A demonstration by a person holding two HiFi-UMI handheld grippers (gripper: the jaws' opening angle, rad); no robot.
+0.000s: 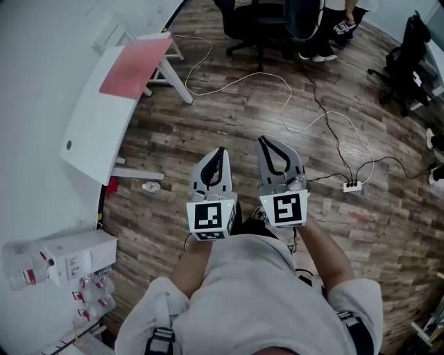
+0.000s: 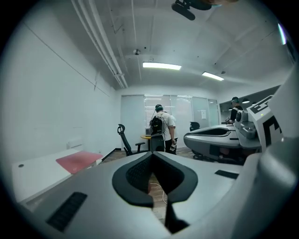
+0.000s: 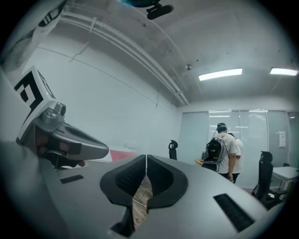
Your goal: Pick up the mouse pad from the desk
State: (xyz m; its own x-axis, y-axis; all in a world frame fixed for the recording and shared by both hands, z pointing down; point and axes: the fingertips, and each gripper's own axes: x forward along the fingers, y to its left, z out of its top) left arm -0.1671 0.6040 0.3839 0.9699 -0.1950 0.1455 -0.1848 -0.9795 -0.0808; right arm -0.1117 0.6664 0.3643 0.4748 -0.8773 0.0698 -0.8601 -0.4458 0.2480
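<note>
The red mouse pad [image 1: 135, 66] lies flat on the white desk [image 1: 90, 125] at the upper left. It also shows as a red patch [image 2: 78, 161] in the left gripper view and as a thin pink strip [image 3: 122, 155] in the right gripper view. My left gripper [image 1: 220, 151] and right gripper [image 1: 262, 141] are held side by side in front of the person's body, over the wooden floor and well right of the desk. Both point roughly level. The left gripper [image 2: 152, 154] is shut with nothing in it. The right gripper [image 3: 146, 156] is shut and empty too.
White and black cables run across the floor to a power strip [image 1: 352, 186]. Office chairs [image 1: 260, 21] stand at the far end, another [image 1: 409, 62] at the right. A white box with bottles [image 1: 69, 256] sits at lower left. A person with a backpack [image 2: 161, 128] stands far off.
</note>
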